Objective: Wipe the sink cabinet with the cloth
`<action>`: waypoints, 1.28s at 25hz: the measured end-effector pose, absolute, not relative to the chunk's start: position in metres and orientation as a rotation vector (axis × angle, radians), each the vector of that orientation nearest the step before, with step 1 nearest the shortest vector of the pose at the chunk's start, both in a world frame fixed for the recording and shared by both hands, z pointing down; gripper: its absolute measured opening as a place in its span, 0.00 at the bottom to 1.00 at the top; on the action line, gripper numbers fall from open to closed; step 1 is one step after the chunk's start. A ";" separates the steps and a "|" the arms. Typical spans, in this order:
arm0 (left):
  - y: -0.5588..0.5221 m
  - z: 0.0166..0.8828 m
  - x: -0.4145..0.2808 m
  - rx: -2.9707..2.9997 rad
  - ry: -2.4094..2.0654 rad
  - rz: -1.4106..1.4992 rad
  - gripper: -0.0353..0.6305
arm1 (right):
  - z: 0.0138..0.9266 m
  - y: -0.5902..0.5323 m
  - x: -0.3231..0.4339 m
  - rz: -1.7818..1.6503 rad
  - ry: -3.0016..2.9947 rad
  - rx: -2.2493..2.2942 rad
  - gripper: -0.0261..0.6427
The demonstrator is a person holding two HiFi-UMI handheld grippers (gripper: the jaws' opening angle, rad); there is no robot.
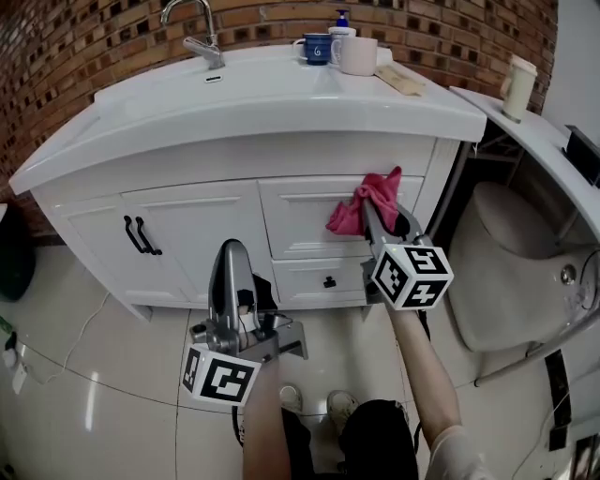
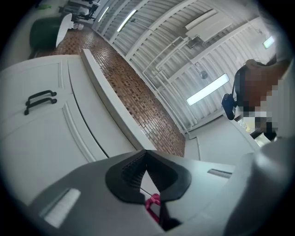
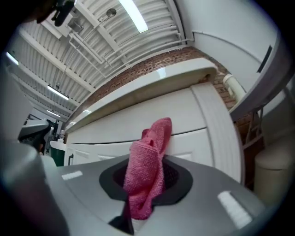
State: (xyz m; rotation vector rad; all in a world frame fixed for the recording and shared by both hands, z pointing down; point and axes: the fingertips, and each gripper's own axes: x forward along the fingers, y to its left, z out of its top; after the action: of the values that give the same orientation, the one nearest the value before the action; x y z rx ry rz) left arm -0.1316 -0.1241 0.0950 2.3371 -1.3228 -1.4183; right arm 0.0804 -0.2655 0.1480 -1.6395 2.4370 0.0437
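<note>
Right now my right gripper (image 3: 148,179) pinches the pink cloth (image 3: 150,156), whose tip looks pressed against the sink cabinet (image 3: 203,120) just ahead. Wiping seems underway, and I'd next sweep sideways with steady pressure. My left gripper (image 2: 146,156) is pressed together, empty.

We see a faucet (image 1: 192,28) at the brick wall (image 1: 84,47); blue mug (image 1: 317,47), white mug (image 1: 358,55) and soap bottle (image 1: 341,26) bunched right of it. Paper cup (image 1: 517,87) upright on the right ledge (image 1: 553,150), toilet (image 1: 511,272) below it. Green bin (image 1: 11,262) far left on the tiled floor (image 1: 94,375).
</note>
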 end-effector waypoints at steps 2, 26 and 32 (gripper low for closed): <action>-0.124 0.095 -0.129 2.330 -1.315 -1.419 0.06 | 0.148 -0.265 0.115 0.080 2.395 -1.736 0.13; -0.110 0.078 -0.133 2.258 -1.147 -1.538 0.06 | 0.194 -0.241 -0.097 0.141 2.805 -1.347 0.13; -0.110 0.080 -0.139 2.250 -1.149 -1.543 0.06 | 0.192 -0.256 -0.032 0.007 2.660 -1.453 0.12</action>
State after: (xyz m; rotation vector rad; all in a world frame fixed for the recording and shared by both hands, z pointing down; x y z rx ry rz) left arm -0.1388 -0.1103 0.0804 2.2503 -1.1490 -1.5432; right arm -0.0321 -0.2561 0.1920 -1.4531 2.6601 0.0069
